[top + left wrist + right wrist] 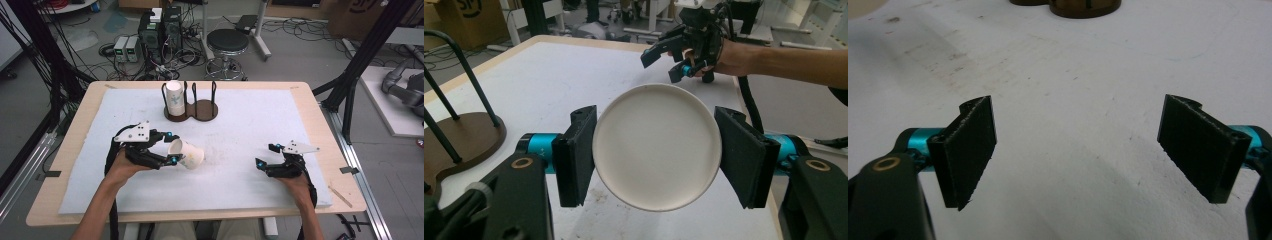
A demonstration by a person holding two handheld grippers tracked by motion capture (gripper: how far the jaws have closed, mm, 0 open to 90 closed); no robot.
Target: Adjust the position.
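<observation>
Paper cup (187, 154) lies on its side over the white mat (240, 180), left of centre, clamped by its base end in the left gripper (171, 148). Right gripper (266, 155) rests on the mat, jaws wide apart, nothing between. Second cup (174, 97) stands in the wooden rack (202, 111) at the back.

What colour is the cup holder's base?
Dark brown; the holder base shows best in the high view.
</observation>
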